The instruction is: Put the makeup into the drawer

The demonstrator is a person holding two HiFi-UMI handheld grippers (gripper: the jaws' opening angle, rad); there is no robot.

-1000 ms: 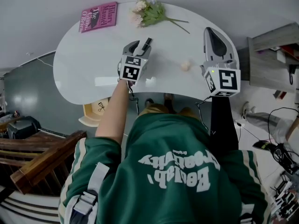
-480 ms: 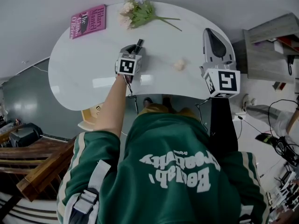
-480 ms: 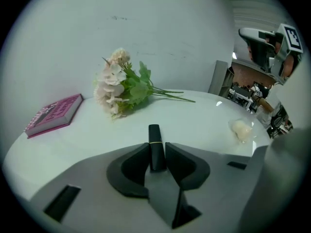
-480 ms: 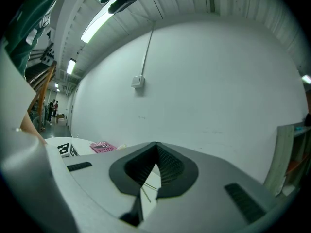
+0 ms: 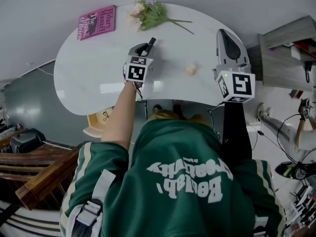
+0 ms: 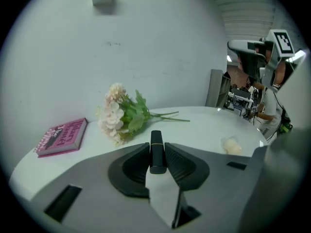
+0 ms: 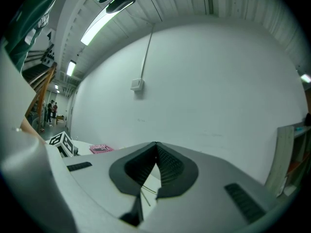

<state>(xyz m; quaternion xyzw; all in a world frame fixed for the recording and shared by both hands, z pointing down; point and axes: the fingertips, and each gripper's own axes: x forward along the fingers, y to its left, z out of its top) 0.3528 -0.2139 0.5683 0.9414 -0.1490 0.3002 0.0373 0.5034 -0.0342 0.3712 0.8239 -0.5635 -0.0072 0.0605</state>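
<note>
A black lipstick tube is pinched between the jaws of the left gripper, which have just been closing on it. The tube's far end is seen poking out past the fingertips, over the white table. Just beyond this gripper and slightly to its left, a bunch of pale flowers is laid on the tabletop. Further to its left, a pink book is set flat. To the gripper's right, a small cream lump is seen on the table. Further right again, by the table's edge, the right gripper is held with its jaws pressed together and nothing between them
</note>
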